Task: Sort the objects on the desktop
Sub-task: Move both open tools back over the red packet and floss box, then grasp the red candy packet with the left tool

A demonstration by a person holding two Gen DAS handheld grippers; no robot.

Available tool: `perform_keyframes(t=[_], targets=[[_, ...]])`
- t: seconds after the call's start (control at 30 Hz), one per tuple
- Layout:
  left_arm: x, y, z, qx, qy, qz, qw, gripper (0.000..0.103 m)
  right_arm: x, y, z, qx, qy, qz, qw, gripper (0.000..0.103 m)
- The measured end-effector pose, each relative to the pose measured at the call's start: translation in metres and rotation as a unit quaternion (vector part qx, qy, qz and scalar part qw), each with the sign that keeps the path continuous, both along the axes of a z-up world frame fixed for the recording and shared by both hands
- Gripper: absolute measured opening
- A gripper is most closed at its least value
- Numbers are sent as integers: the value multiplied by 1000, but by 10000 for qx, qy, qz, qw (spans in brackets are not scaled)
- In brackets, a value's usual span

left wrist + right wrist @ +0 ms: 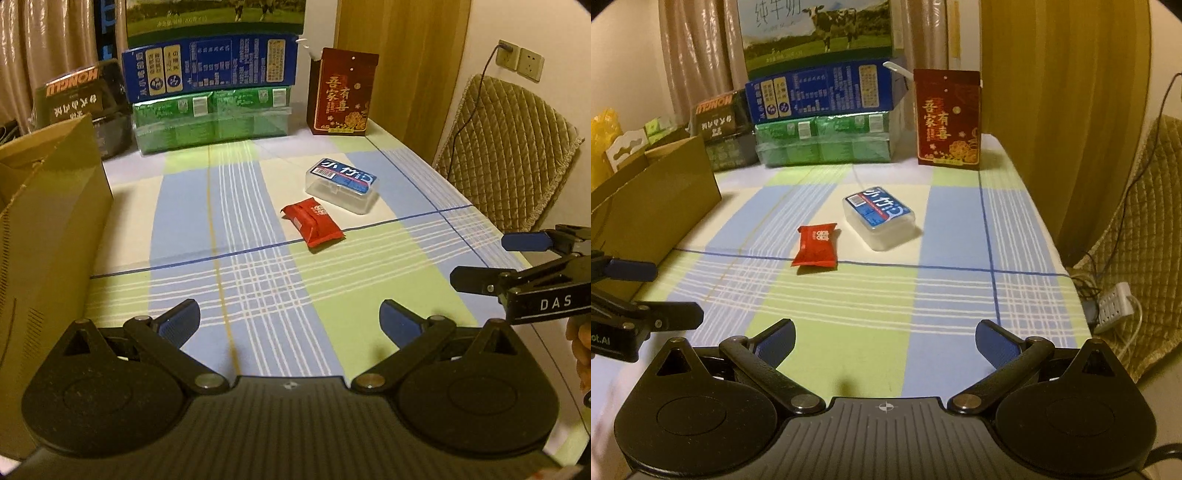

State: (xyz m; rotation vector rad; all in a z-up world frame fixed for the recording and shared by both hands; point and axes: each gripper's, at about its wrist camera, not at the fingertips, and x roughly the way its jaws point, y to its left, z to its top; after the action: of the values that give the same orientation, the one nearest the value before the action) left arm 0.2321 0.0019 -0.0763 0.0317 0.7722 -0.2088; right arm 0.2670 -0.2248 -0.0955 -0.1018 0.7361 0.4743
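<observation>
A red snack packet [313, 220] [816, 244] lies flat on the plaid tablecloth, mid-table. Just behind and right of it sits a clear plastic box with a blue label [342, 184] [880, 216]. My left gripper [290, 321] hovers open over the near part of the table, nothing between its blue pads. My right gripper [885, 341] is open too and holds nothing; it also shows at the right edge of the left wrist view [484, 260]. In the right wrist view the left gripper [666, 291] appears at the left edge. Both objects lie well ahead of the fingers.
An open cardboard box [55, 206] [653, 199] stands along the table's left side. Stacked milk cartons [210, 92] [823, 110] and a dark red gift box [343, 92] [947, 118] line the back. A padded chair [506, 147] and a power strip [1115, 306] sit off the right edge.
</observation>
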Motion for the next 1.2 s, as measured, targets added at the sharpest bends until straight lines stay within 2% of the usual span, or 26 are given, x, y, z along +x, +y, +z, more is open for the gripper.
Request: perform_keyframes(t=[0.33, 0.47, 0.67, 0.8, 1.0, 1.2], targets=[[26, 0, -2, 140, -113, -9, 9998, 101, 25, 9, -7, 28, 119, 171, 9998, 101], [39, -1, -4, 104, -149, 24, 9998, 102, 35, 14, -12, -85, 40, 276, 9996, 101], [59, -5, -7, 16, -205, 20, 9998, 101, 49, 17, -18, -47, -133, 478, 9988, 101], [72, -8, -11, -1, -235, 10, 9997, 101, 61, 26, -18, -158, -485, 692, 9963, 100], [90, -6, -18, -96, -189, 83, 9997, 99, 92, 23, -24, -222, -601, 806, 9947, 90], [105, -18, -28, -47, -113, -148, 9998, 92, 114, 20, -23, -207, -665, 995, 9926, 84]])
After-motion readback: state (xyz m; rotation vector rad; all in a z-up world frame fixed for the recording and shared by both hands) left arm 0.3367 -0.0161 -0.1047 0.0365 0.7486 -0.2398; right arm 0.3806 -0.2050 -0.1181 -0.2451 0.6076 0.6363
